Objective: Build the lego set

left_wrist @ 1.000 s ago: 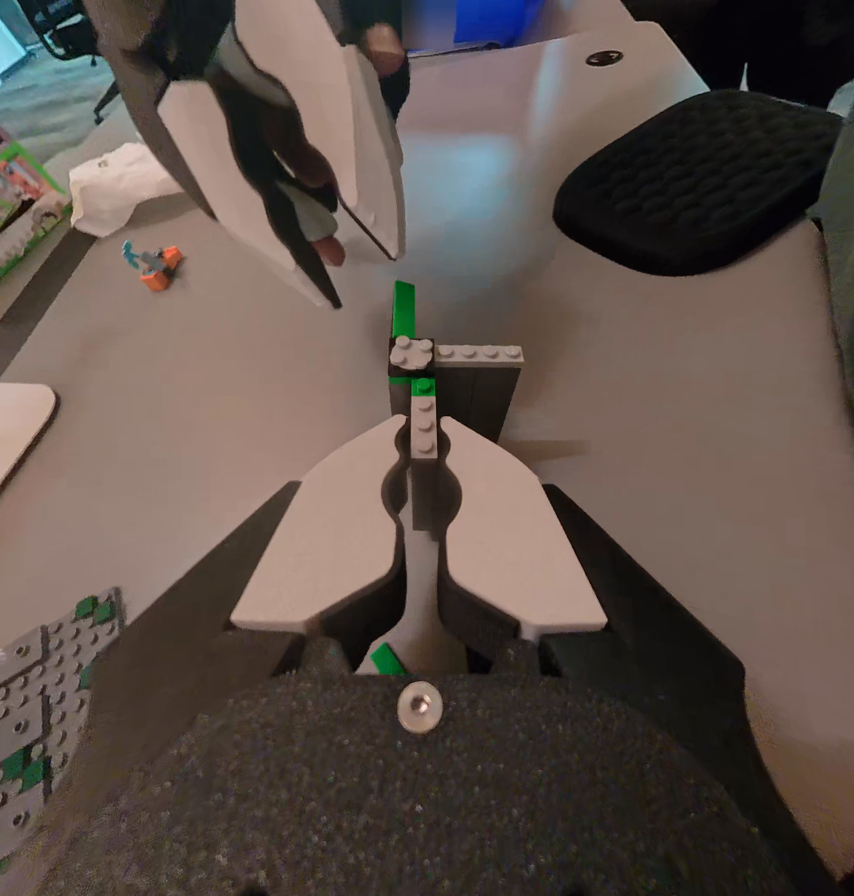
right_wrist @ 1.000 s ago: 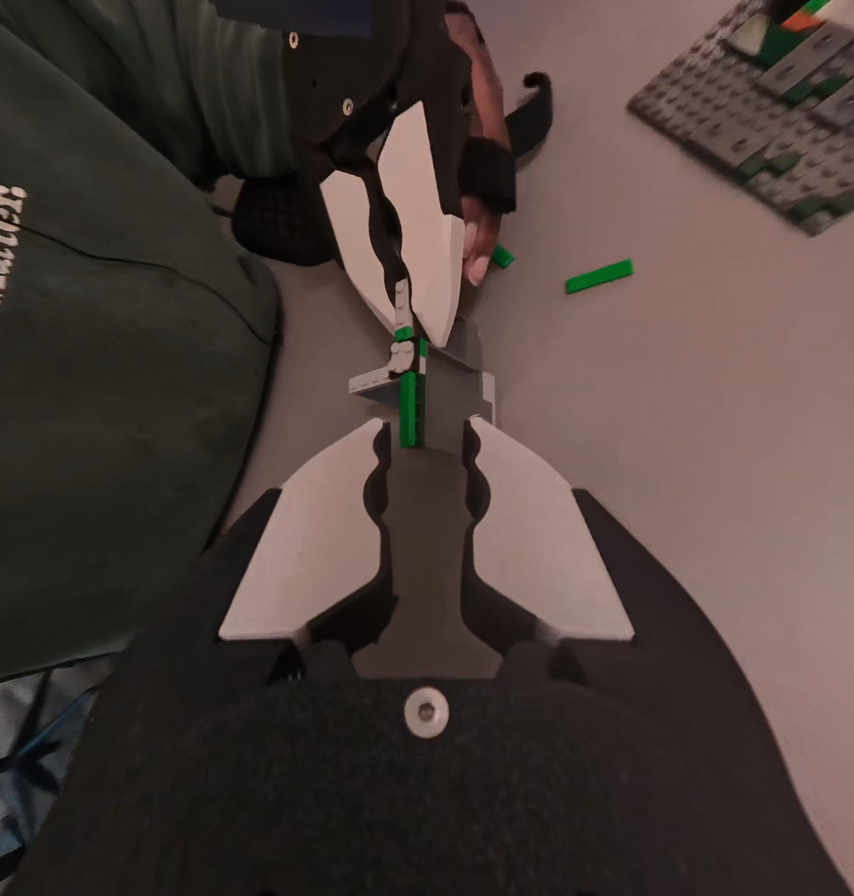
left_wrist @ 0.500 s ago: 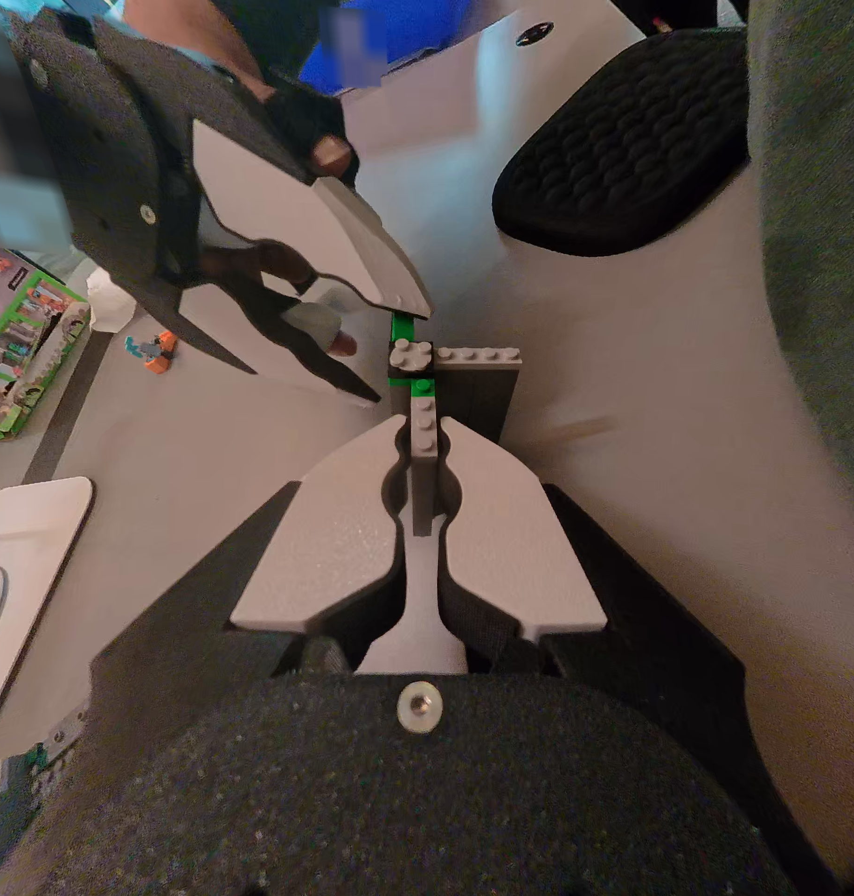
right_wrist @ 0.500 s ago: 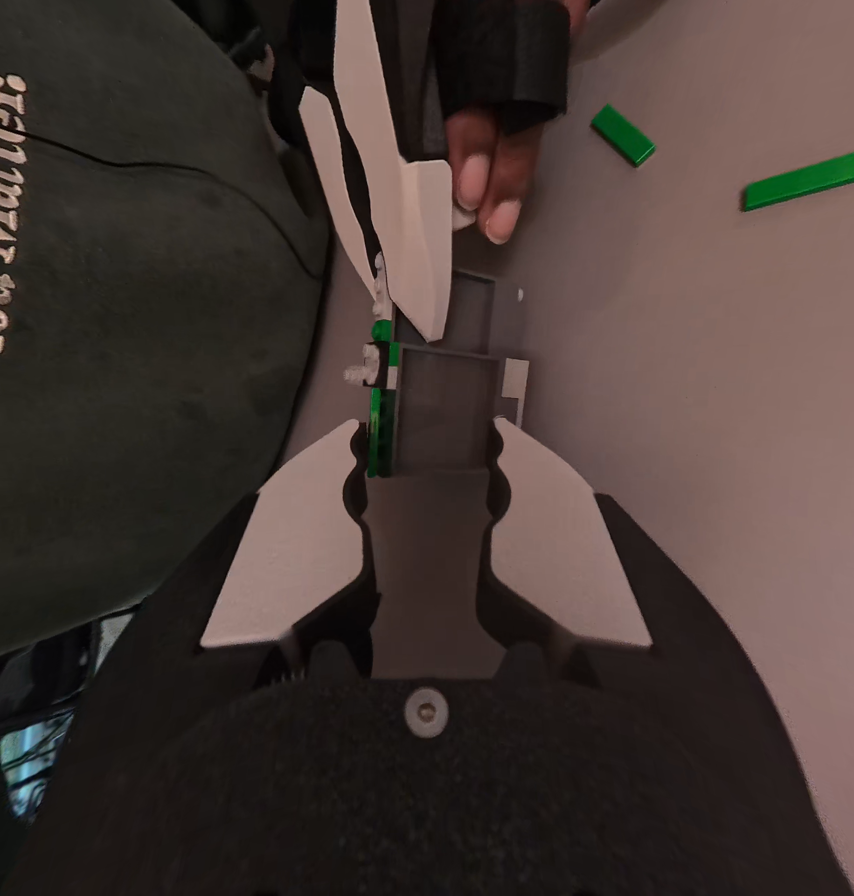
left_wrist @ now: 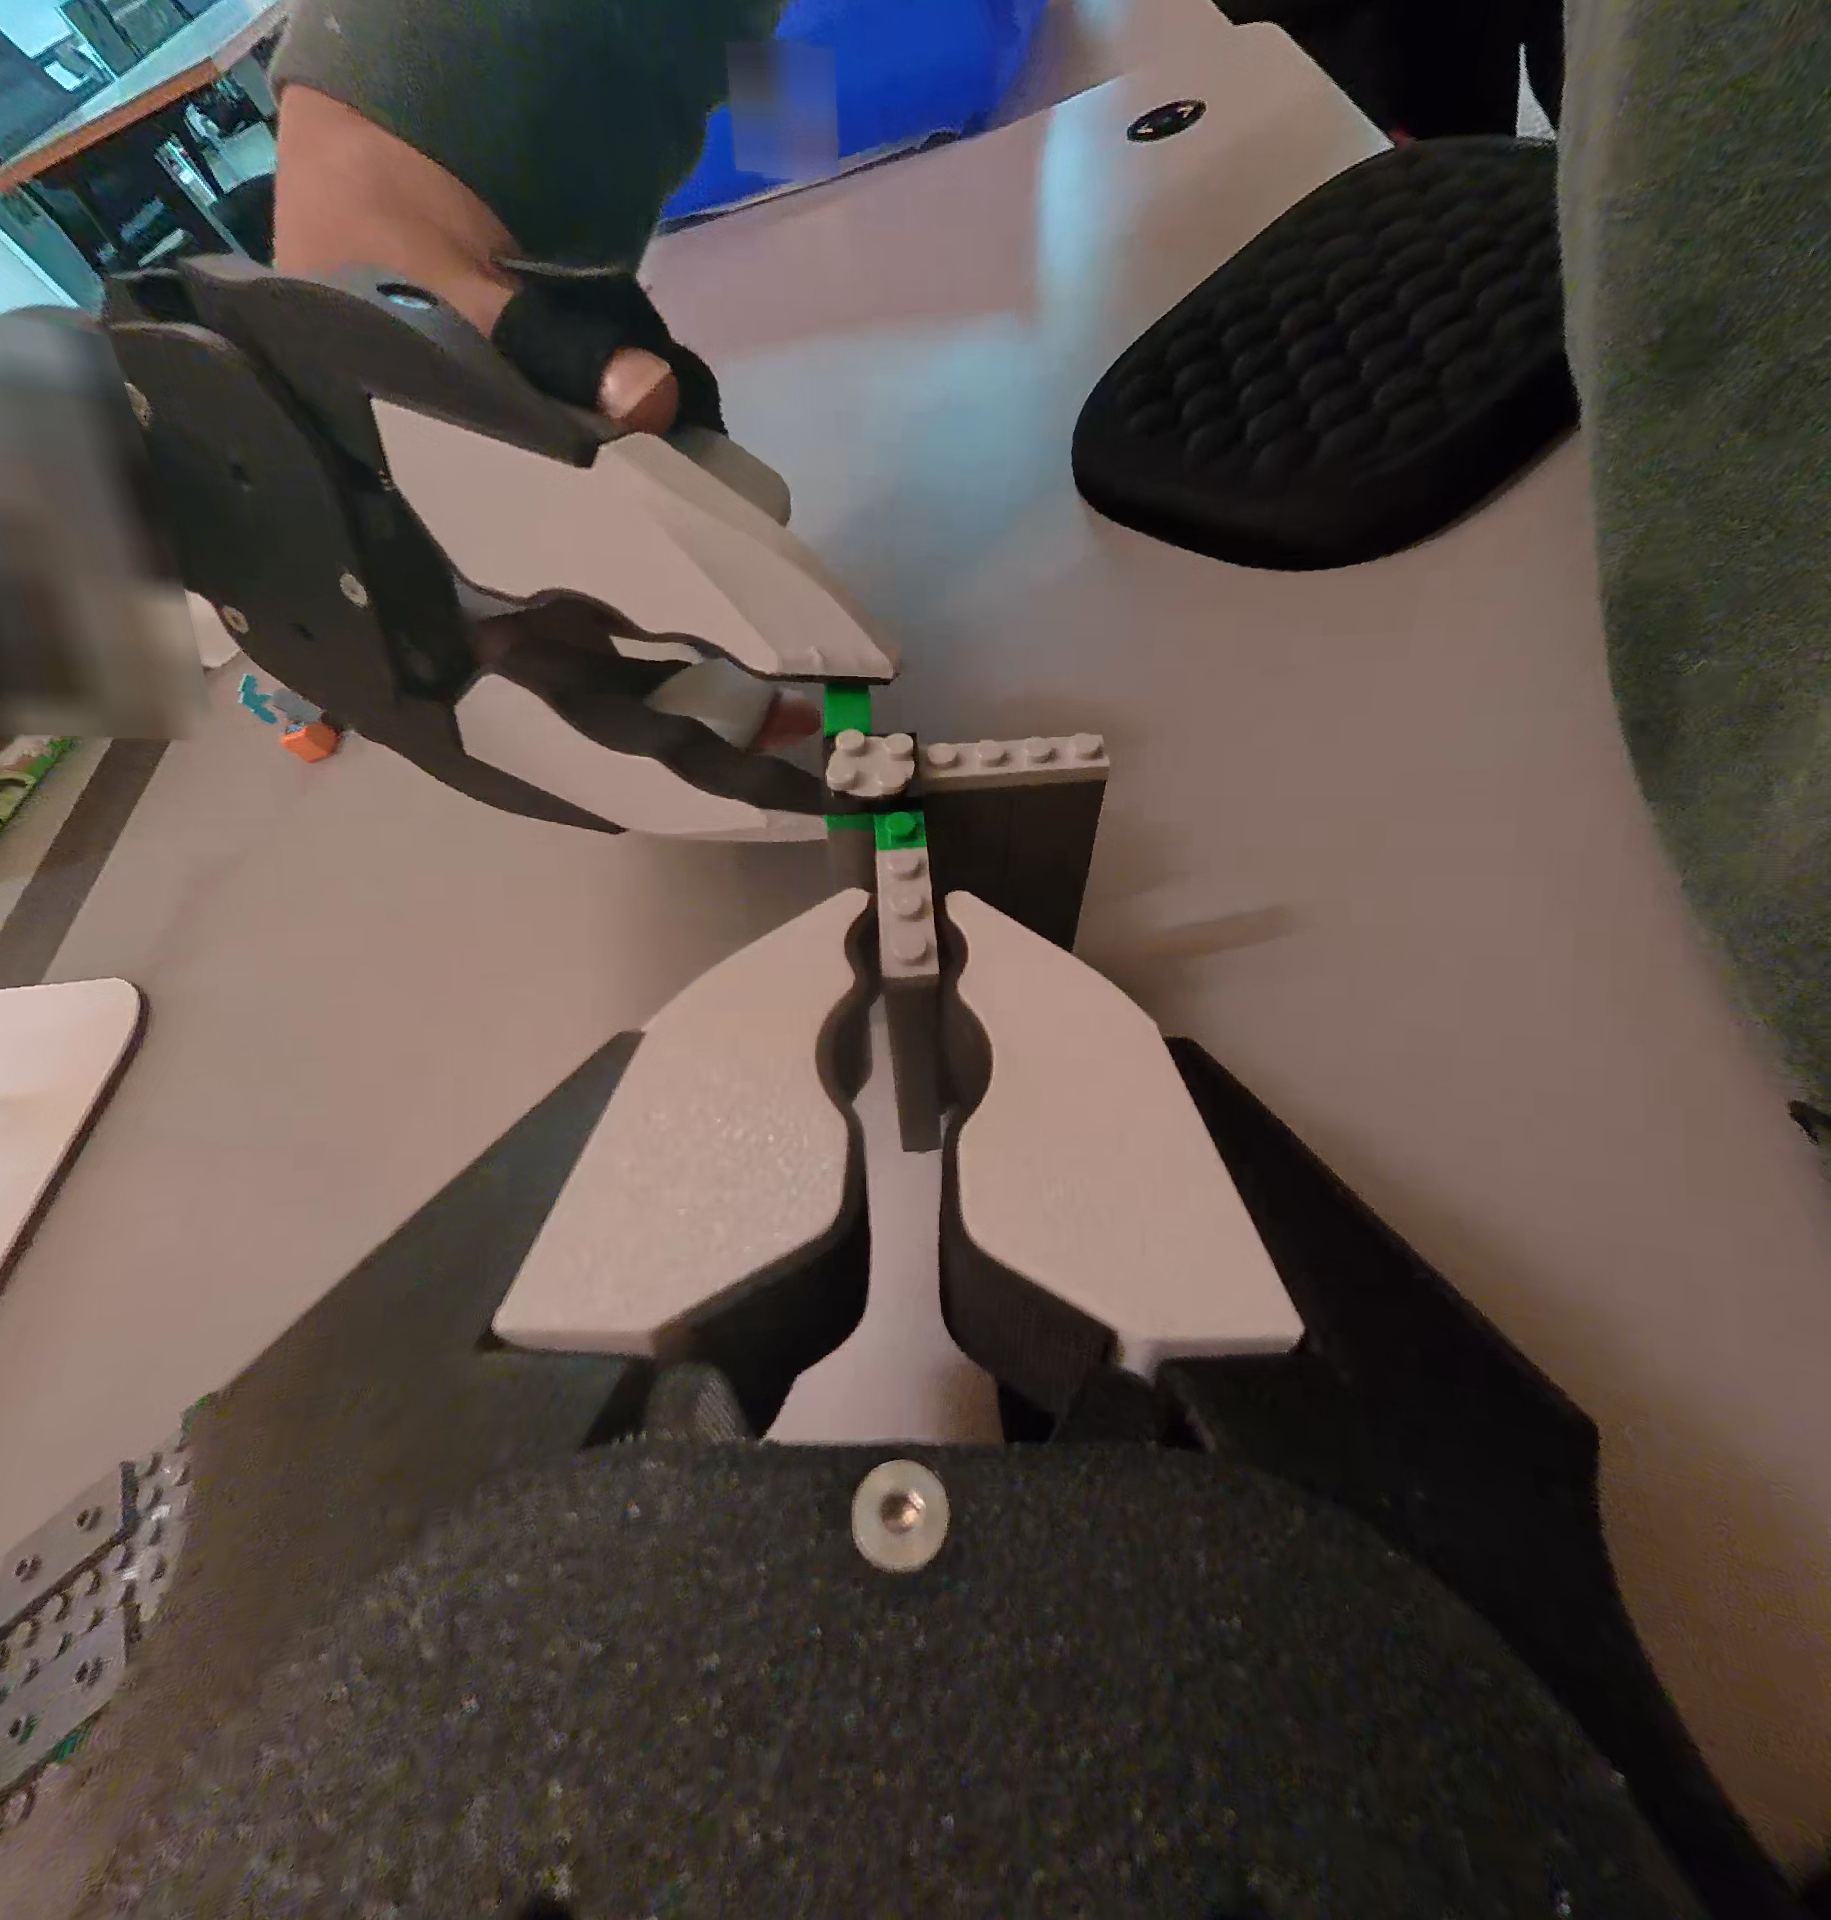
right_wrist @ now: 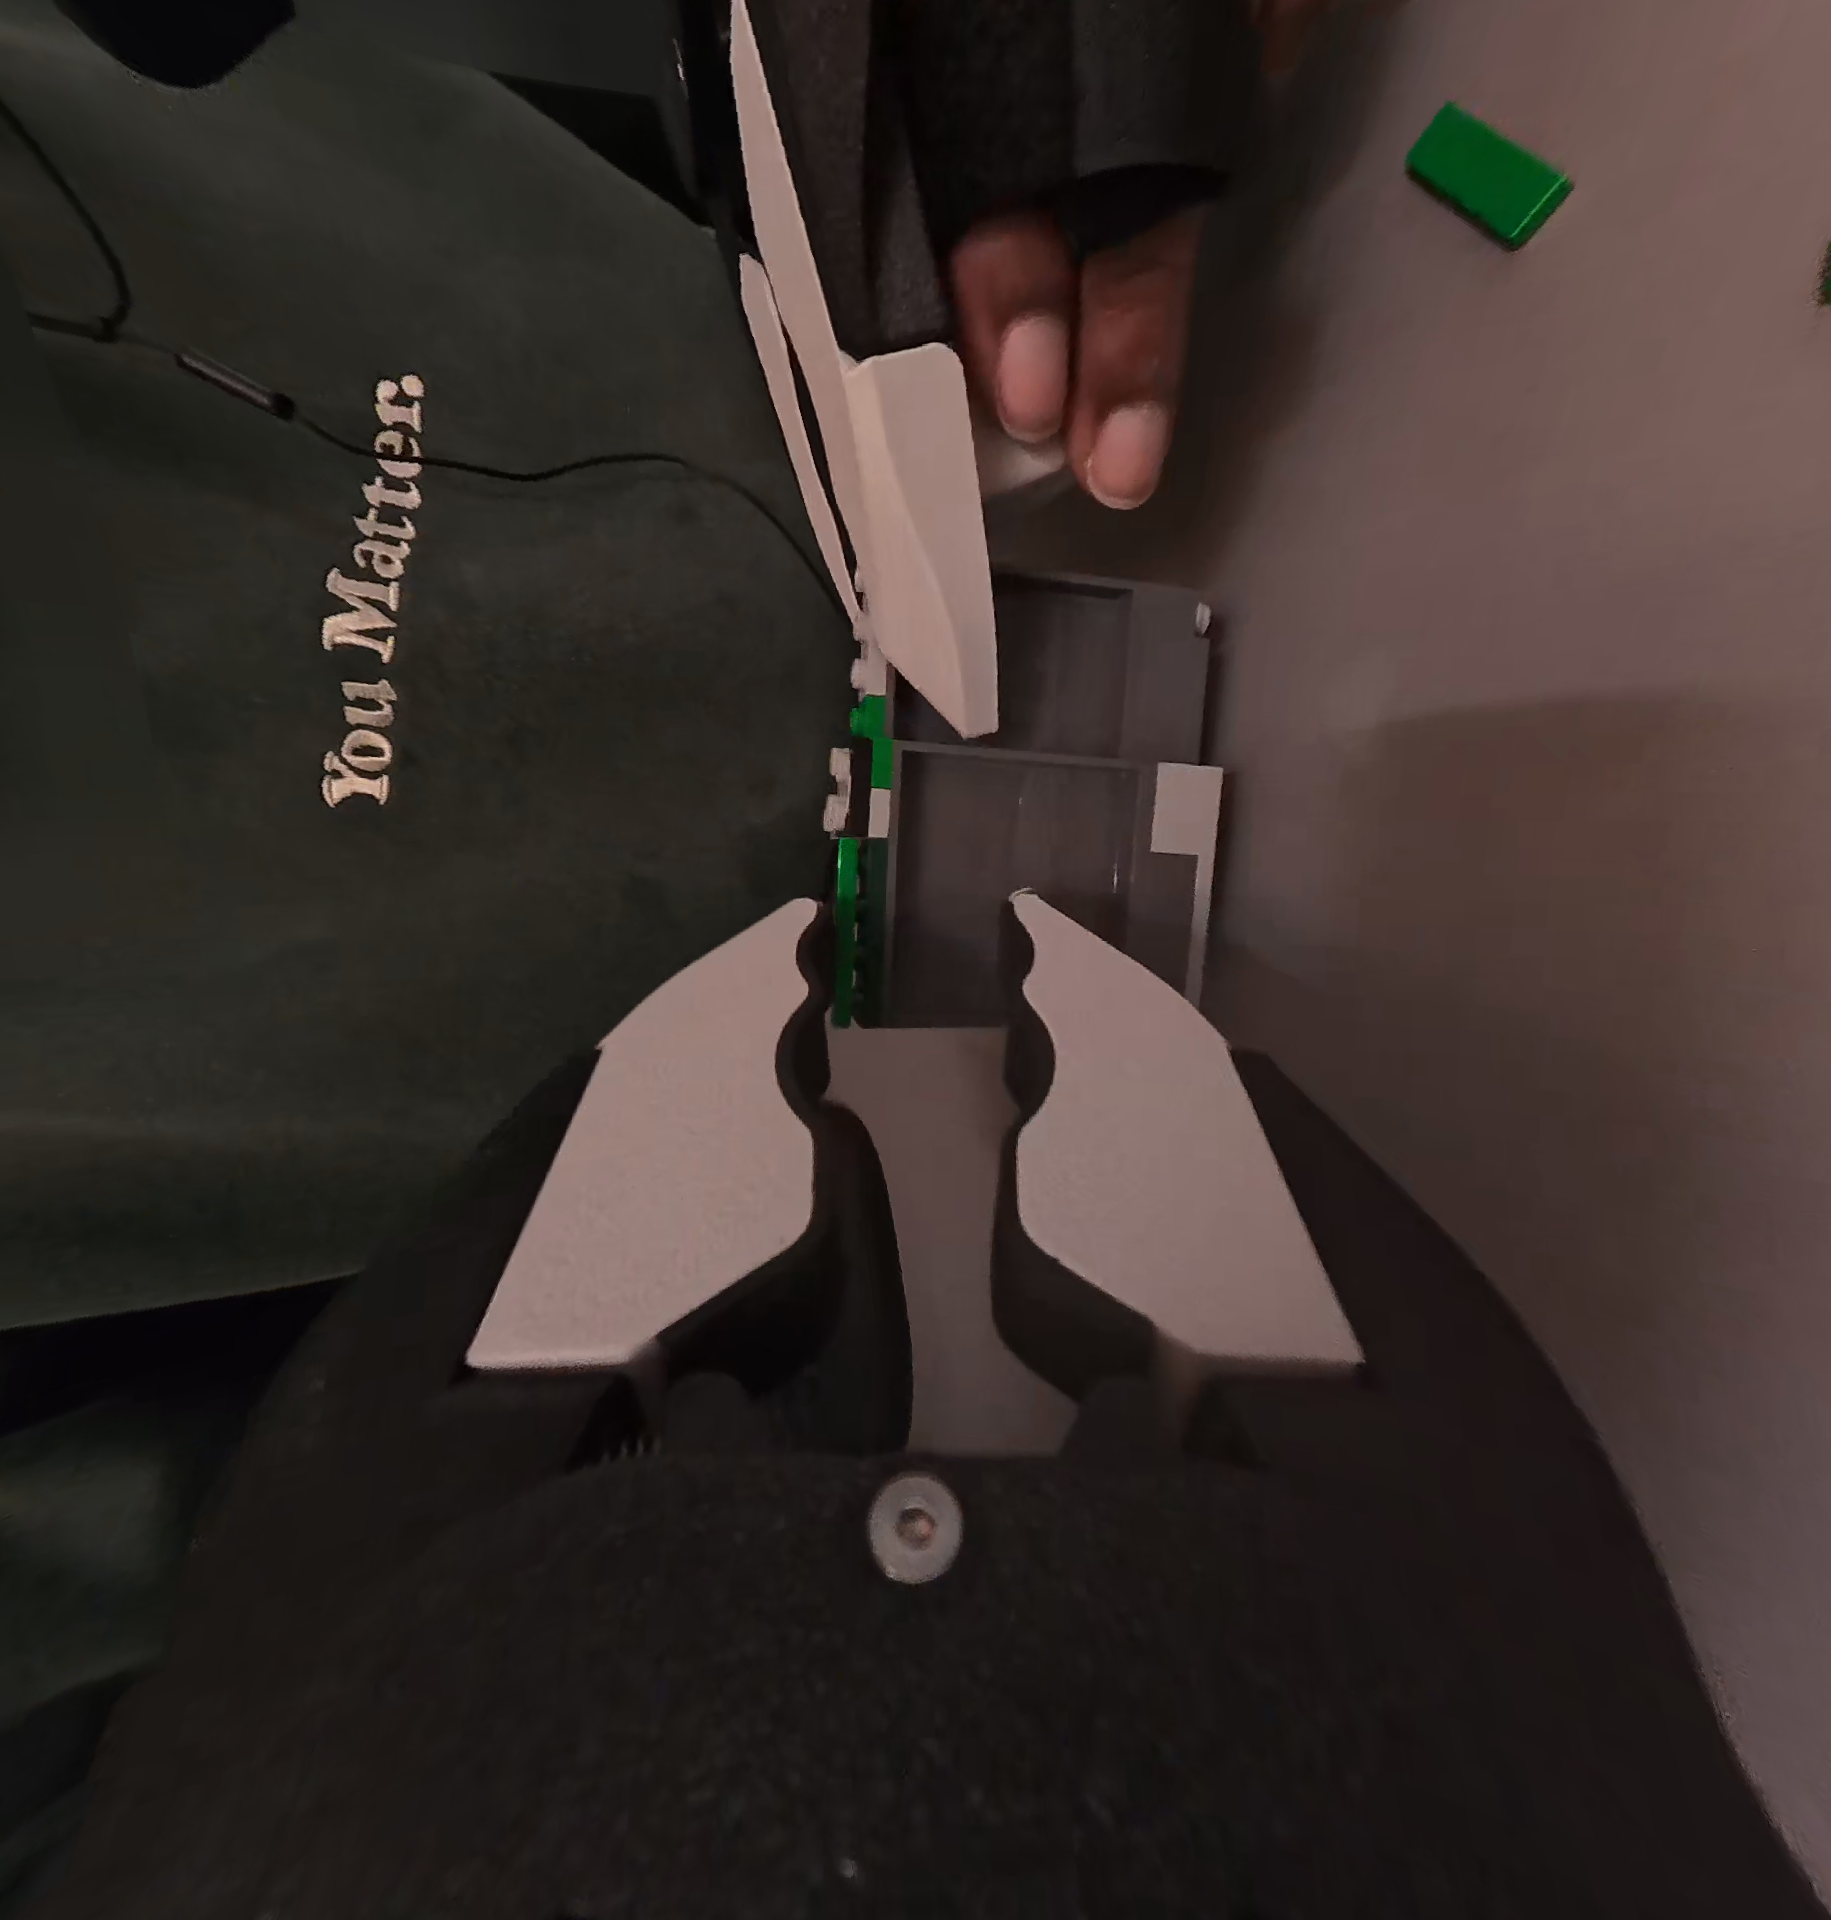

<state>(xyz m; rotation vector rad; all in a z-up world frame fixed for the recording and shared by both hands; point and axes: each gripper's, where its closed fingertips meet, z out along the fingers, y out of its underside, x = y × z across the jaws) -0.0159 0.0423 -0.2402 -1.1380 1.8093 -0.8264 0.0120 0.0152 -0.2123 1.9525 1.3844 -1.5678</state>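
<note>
The left tongs (left_wrist: 906,925) are pinched on a dark grey lego wall panel (left_wrist: 916,1023), gripping its thin edge just below the light grey studded strip (left_wrist: 909,914) that caps it. This panel belongs to a small lego assembly (left_wrist: 1004,842) standing on the table (left_wrist: 475,935) directly ahead of the tips: a second dark panel runs off to the right under another studded strip, a round-cornered grey plate (left_wrist: 869,764) sits at the corner, and a green plate (left_wrist: 849,712) sticks out beyond it.

The right tongs (right_wrist: 916,904) are spread, their jaws apart on either side of the far panel's end; one fingertip (right_wrist: 1036,925) lies against the panel face, the other beside the green plate's edge (right_wrist: 846,935). In the left wrist view the right tongs (left_wrist: 838,727) come in from the left, their tips at the green plate and the corner plate.

Farther out, a black textured pad (left_wrist: 1326,353) lies ahead to the right of the left tongs, a grey studded baseplate (left_wrist: 59,1621) near their lower left, and an orange lego piece (left_wrist: 308,740) far left. Off to the right of the right tongs, loose green tiles (right_wrist: 1487,187) lie on the table.
</note>
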